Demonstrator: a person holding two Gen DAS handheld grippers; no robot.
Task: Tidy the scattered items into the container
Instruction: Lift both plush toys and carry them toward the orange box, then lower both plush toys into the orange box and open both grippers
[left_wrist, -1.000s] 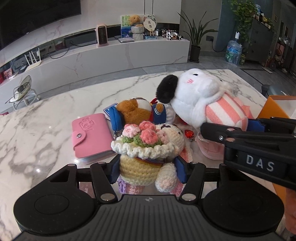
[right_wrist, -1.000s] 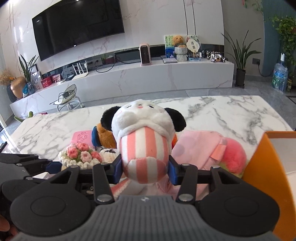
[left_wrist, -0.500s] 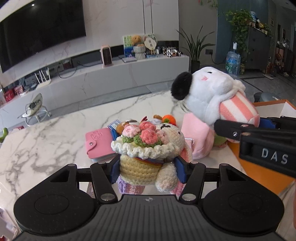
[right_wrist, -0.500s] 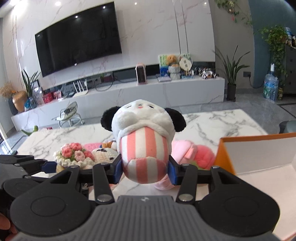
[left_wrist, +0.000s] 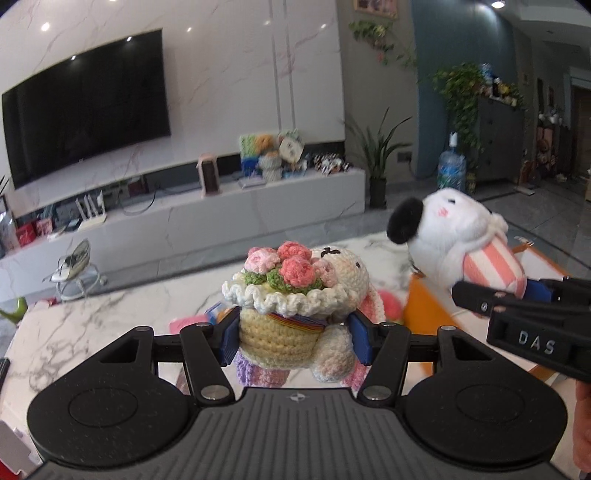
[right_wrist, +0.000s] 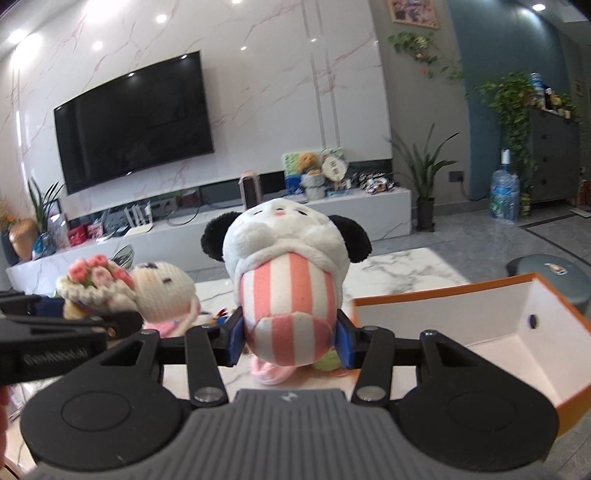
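My left gripper (left_wrist: 293, 338) is shut on a crochet bunny doll (left_wrist: 295, 295) with pink flowers on a cream frill, held up above the marble table (left_wrist: 74, 325). My right gripper (right_wrist: 290, 338) is shut on a white plush dog (right_wrist: 288, 280) with black ears and a pink-striped body, also lifted. The dog shows in the left wrist view (left_wrist: 458, 236) to the right of the bunny, and the bunny shows in the right wrist view (right_wrist: 147, 288) at the left. The orange box (right_wrist: 517, 332) with a white inside stands open to the right.
Pink items (left_wrist: 184, 325) and other small toys lie on the table under the held dolls, mostly hidden. A pink and green plush (right_wrist: 273, 369) shows below the dog. A TV wall and long white cabinet (left_wrist: 221, 214) lie behind the table.
Both grippers have risen with their dolls, so the table and the pink wallet dropped out of sight. The orange box now shows more fully at the right.
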